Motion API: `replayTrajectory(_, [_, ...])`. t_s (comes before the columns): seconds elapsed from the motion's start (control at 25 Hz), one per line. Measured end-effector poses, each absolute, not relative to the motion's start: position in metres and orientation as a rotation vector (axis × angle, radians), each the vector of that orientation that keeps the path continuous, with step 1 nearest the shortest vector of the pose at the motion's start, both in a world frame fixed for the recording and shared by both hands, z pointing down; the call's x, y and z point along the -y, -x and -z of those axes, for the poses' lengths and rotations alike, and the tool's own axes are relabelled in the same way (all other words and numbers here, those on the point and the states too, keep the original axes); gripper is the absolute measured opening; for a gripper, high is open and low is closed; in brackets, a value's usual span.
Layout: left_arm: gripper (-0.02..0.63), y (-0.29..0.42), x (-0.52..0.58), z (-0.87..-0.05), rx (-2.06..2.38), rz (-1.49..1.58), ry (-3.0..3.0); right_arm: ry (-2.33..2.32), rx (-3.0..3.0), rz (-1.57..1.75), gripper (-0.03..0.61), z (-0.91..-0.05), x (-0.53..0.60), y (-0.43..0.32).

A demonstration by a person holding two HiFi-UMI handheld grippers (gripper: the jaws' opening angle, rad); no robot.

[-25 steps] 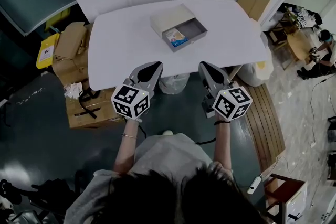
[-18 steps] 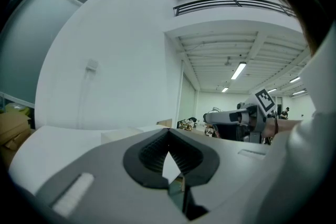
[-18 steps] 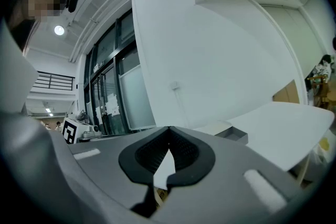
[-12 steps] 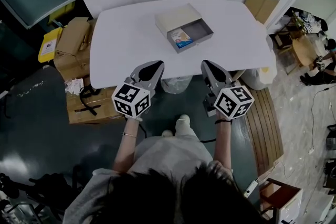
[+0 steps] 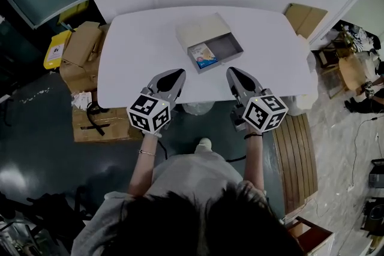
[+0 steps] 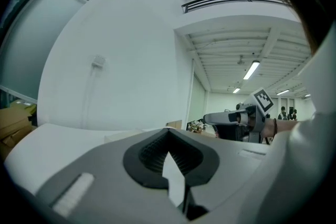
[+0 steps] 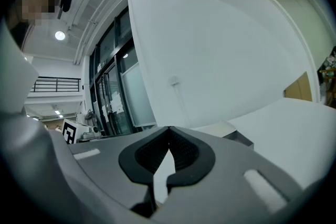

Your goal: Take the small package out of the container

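Observation:
A drawer-style box container [image 5: 207, 38] lies on the white table [image 5: 144, 51], its grey tray pulled out toward me. Inside the tray's left half rests the small package [image 5: 204, 55], printed in blue and orange. My left gripper [image 5: 176, 74] hovers at the table's near edge, left of the tray, jaws shut and empty. My right gripper [image 5: 231, 72] sits at the near edge just below the tray, jaws shut with nothing between them. In the right gripper view the container [image 7: 231, 132] shows beyond the closed jaws.
Cardboard boxes [image 5: 81, 48] are stacked on the floor left of the table. A wooden slatted bench [image 5: 294, 153] stands at the right, with more cardboard [image 5: 305, 18] behind the table's far right corner.
The view has shifted so the table and container sit lower and closer to both grippers. The grippers' tips now overlap the table's near edge. Both stay shut.

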State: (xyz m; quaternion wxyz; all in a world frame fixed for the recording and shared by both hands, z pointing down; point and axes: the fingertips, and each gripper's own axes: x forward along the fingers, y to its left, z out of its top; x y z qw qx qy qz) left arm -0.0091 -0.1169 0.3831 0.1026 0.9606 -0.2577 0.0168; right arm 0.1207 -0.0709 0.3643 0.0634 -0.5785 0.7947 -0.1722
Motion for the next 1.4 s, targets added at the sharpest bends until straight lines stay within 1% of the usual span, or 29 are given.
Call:
replayTrajectory(0.56, [-0.006, -0.036, 0.152, -0.396, 0.874, -0.075, -2.754, 1.609, -2.512, 0.650, 0.012, -0.382, 0.121, -0.161])
replayTrajectory(1.4, [-0.006, -0.046, 0.189, -0.431, 0.924, -0.144, -2.639, 1.538, -2.566, 0.832, 0.012, -0.421, 0.179, -0.168])
